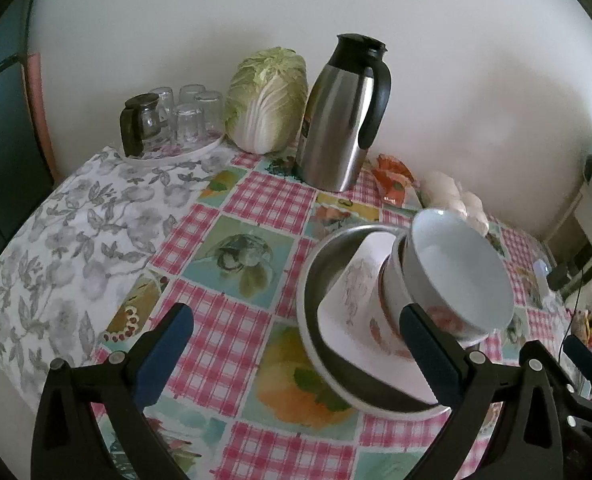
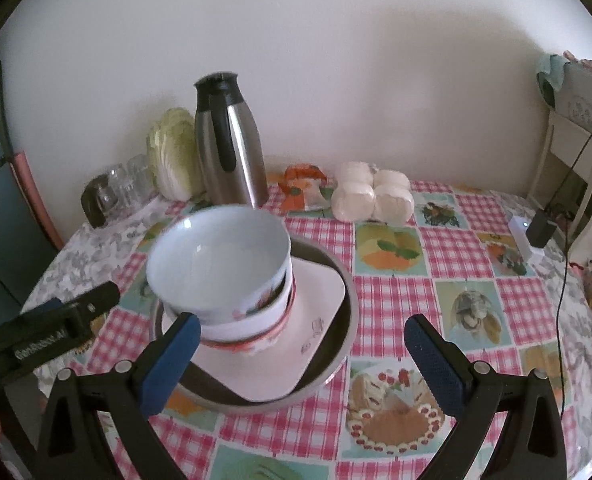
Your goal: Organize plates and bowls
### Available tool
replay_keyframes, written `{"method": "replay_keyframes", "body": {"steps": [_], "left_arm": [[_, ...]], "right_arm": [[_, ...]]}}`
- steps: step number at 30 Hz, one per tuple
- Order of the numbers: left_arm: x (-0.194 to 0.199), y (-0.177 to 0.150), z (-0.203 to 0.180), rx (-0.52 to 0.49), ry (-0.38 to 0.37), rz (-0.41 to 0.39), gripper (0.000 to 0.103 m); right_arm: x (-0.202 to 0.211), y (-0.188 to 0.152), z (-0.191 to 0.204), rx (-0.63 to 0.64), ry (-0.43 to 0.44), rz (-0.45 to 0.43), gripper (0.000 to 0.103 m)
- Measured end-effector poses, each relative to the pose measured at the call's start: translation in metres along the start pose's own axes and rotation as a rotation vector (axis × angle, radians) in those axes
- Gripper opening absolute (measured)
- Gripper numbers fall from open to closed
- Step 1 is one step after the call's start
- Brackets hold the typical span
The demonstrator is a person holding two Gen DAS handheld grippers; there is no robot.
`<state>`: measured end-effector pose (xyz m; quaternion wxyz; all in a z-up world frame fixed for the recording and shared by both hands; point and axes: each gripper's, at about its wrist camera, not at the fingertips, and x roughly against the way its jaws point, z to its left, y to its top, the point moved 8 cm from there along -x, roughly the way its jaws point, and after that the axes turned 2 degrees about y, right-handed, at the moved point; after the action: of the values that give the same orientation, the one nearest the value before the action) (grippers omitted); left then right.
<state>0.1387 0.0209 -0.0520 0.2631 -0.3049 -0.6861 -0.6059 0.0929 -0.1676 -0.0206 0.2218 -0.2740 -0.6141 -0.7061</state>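
A stack stands mid-table on the checked cloth. At the bottom is a round metal pan (image 1: 319,280) (image 2: 335,364), and a square white plate (image 1: 355,308) (image 2: 315,304) lies in it. On the plate a flowered bowl (image 1: 393,292) (image 2: 256,324) holds a second white bowl (image 1: 455,272) (image 2: 220,256), which sits tilted. My left gripper (image 1: 296,360) is open just left of the stack, its right finger (image 1: 427,356) in front of the bowls; its tip (image 2: 96,300) shows in the right wrist view beside the top bowl. My right gripper (image 2: 303,360) is open in front of the stack, holding nothing.
Along the wall stand a steel thermos jug (image 1: 343,120) (image 2: 232,140), a cabbage (image 1: 268,100), upturned glasses (image 1: 188,116) with a small glass pot (image 1: 140,124), an orange packet (image 2: 301,186) and wrapped white buns (image 2: 371,196). A charger (image 2: 539,228) with cable lies right.
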Motion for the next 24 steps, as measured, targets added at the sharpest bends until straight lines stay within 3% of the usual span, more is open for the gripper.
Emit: {"method": "replay_keyframes", "body": {"steps": [12,24], "left_arm": [[-0.008,-0.033,0.007,-0.135,0.039,0.060,0.103],[-0.021,-0.057,0.036,-0.140,0.033,0.108,0.103]], "right_arm": [[-0.004,-0.034,0.008,0.065,-0.038,0.068,0.103],[-0.010,-0.053,0.014,0.097,-0.068,0.121,0.103]]}}
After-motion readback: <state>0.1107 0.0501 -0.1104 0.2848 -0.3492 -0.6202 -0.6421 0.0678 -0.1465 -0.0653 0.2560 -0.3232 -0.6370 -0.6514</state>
